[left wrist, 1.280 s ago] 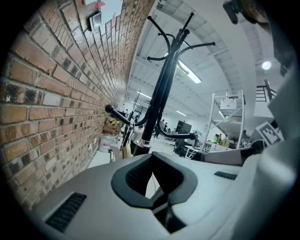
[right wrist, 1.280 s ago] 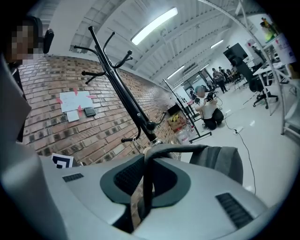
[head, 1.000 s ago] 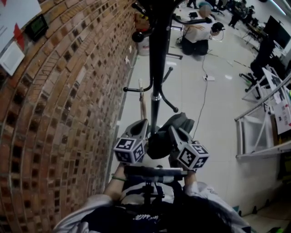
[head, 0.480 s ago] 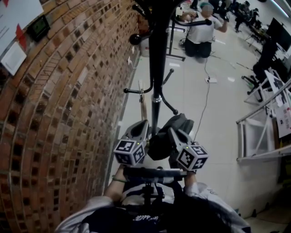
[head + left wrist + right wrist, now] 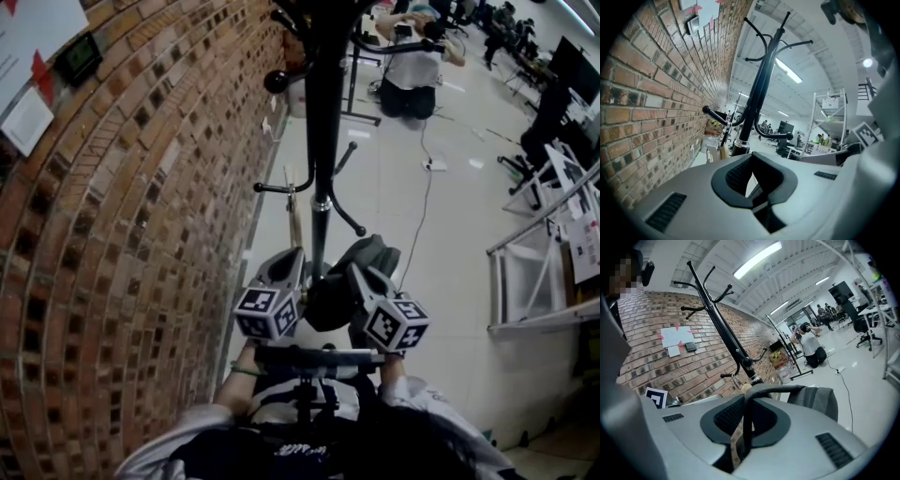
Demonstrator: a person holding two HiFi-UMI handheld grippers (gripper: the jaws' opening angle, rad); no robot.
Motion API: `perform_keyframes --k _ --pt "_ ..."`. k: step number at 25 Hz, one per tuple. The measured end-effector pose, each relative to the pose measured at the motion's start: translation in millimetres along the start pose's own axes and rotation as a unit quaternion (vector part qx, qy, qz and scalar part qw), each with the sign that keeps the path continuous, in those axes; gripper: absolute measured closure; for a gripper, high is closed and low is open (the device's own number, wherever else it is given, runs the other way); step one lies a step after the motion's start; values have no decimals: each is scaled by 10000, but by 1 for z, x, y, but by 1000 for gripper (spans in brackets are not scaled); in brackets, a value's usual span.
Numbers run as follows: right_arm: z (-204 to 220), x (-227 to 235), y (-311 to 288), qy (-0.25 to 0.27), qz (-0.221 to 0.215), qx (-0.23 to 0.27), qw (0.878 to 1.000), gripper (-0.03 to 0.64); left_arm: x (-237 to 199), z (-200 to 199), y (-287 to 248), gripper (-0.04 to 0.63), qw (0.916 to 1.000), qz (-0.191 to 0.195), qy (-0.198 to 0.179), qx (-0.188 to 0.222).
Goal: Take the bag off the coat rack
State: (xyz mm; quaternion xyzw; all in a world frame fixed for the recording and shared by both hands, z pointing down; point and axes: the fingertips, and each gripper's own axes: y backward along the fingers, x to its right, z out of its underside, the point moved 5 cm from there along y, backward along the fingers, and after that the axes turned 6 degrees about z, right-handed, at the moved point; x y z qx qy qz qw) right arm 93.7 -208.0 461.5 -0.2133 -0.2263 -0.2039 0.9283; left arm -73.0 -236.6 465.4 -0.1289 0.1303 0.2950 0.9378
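A black coat rack [image 5: 323, 112] stands close to the brick wall, with curved hooks low on its pole. A dark grey bag [image 5: 367, 255] hangs by the lower pole, between my two grippers. My right gripper [image 5: 356, 267] is shut on the bag's dark strap [image 5: 746, 427], which runs up between its pads, and the bag's body [image 5: 818, 401] bulges just to the right. Whether the strap still rests on a hook is hidden. My left gripper [image 5: 294, 253] is beside the pole [image 5: 759, 89]; its jaws [image 5: 751, 180] stand a narrow gap apart with nothing in them.
The brick wall [image 5: 141, 234] runs along the left, with papers pinned high up. A wooden stick [image 5: 293, 211] leans near the rack. A person [image 5: 412, 70] crouches on the floor at the back, a cable [image 5: 422, 197] trails over the floor, and a metal frame [image 5: 534, 272] stands right.
Both grippers and the bag have kept their places. Only the person at the back has shifted their arms.
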Motion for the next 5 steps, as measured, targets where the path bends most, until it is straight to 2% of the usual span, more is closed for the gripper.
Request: perform_keyframes --k 5 --pt "0 0 1 43 27 -5 10000 578 2 1 -1 588 10000 36 -14 -16"
